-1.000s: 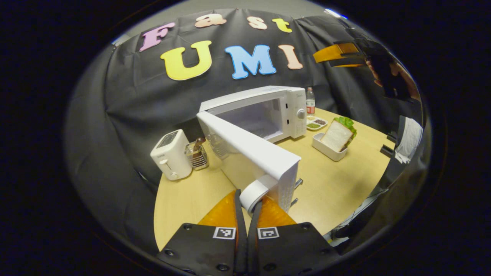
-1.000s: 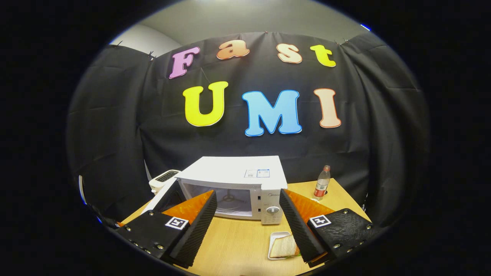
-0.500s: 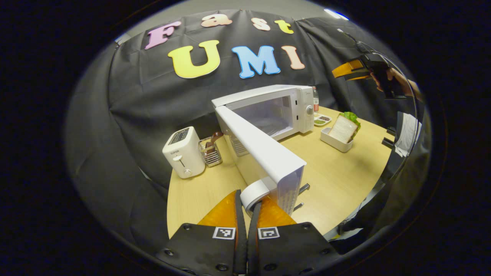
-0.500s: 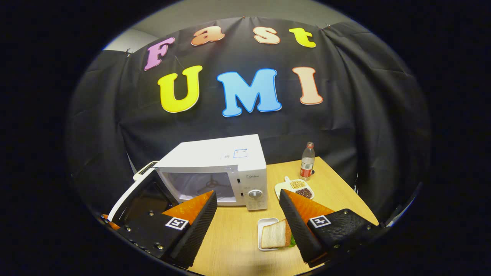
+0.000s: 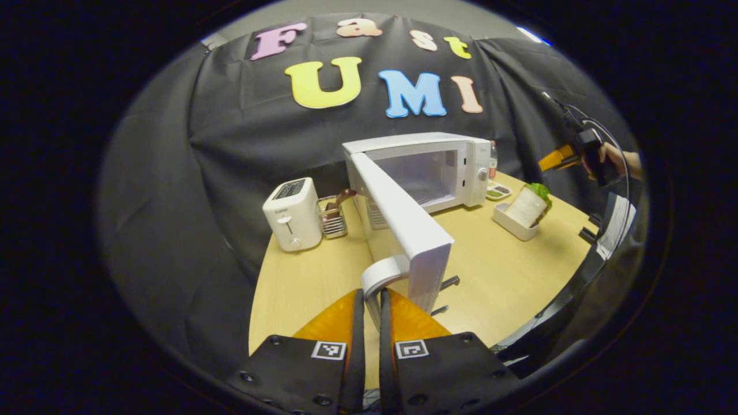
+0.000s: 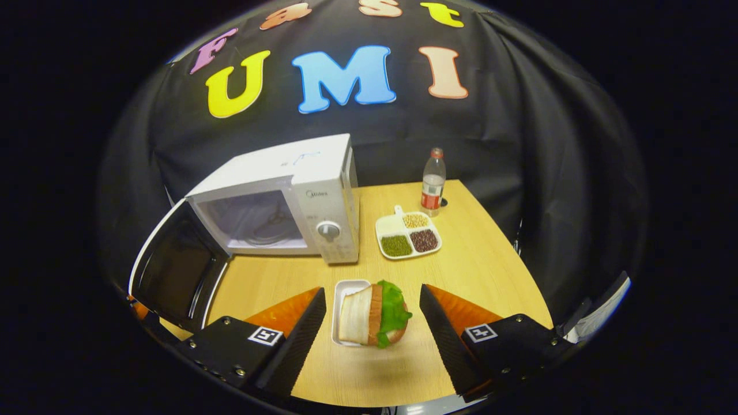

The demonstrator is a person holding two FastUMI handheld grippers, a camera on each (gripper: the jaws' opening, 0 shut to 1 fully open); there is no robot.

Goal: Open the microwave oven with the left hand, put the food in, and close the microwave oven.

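The white microwave (image 5: 426,167) stands at the back of the table with its door (image 5: 403,219) swung wide toward me. My left gripper (image 5: 371,294) is shut on the curved white door handle (image 5: 380,274). A sandwich (image 6: 372,314) with lettuce stands in a small white tray (image 6: 346,285) in front of the microwave (image 6: 288,196). My right gripper (image 6: 372,290) hangs open above it, one finger on each side, touching nothing. In the left gripper view the right gripper (image 5: 556,158) is held by a hand (image 5: 614,161) above the sandwich (image 5: 527,204).
A white toaster (image 5: 291,213) and a wire holder (image 5: 333,216) stand left of the microwave. A divided dish of beans (image 6: 408,236) and a bottle (image 6: 432,184) sit to its right. The open door (image 6: 173,271) juts over the wooden table's (image 6: 478,271) left front.
The left gripper has pulled the door wider open. The right gripper has come down and tilted toward the table, so the sandwich now lies between its fingers.
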